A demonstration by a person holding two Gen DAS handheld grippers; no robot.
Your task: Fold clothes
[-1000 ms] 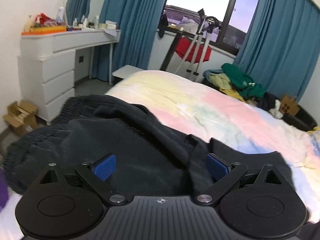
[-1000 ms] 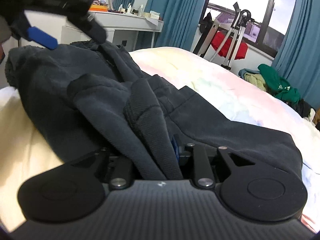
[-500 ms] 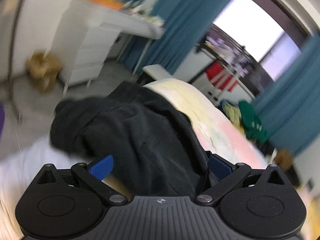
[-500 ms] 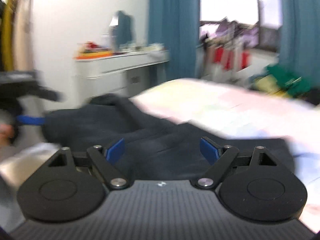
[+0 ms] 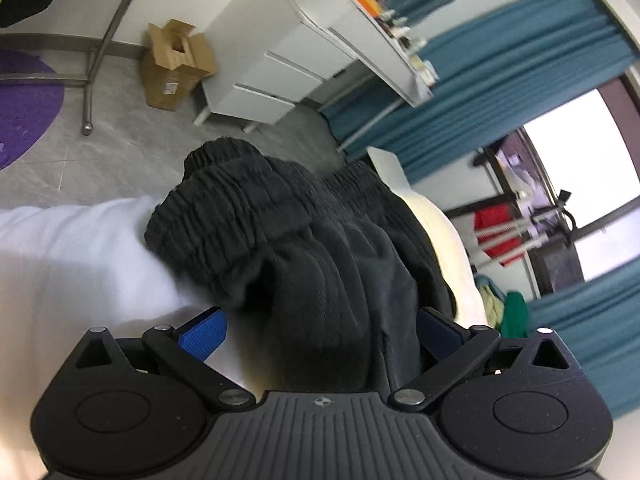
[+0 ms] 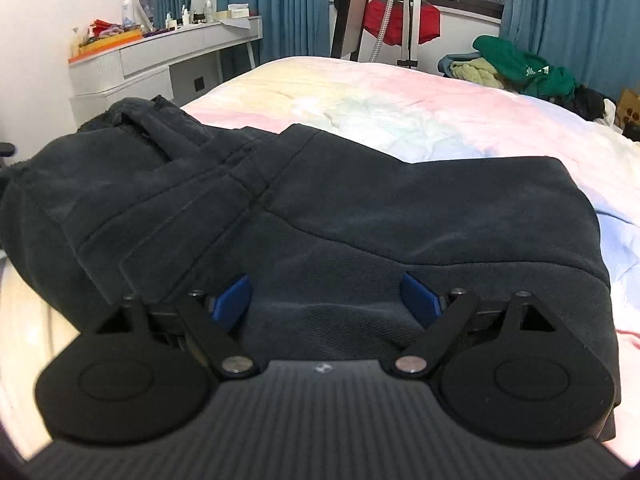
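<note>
A pair of dark grey pants (image 6: 304, 216) lies folded on the pastel bed (image 6: 400, 108). In the left wrist view its ribbed elastic waistband (image 5: 240, 216) bunches at the bed's edge. My left gripper (image 5: 320, 332) is open, its jaws wide on either side of a fold of the pants, with blue pads (image 5: 202, 336) showing. My right gripper (image 6: 326, 300) is open and empty, low over the folded pants, with its pads (image 6: 232, 300) apart above the cloth.
A white dresser (image 5: 288, 64) with clutter stands beside the bed, with a cardboard box (image 5: 176, 64) and a metal rack leg (image 5: 96, 64) on the grey floor. Blue curtains (image 6: 572, 12), a clothes pile (image 6: 520, 68) and a stand by the window lie beyond.
My right gripper has let go of the pants fold and opened. My left gripper has tilted and swung toward the waistband at the bed's edge. The pants now lie flatter.
</note>
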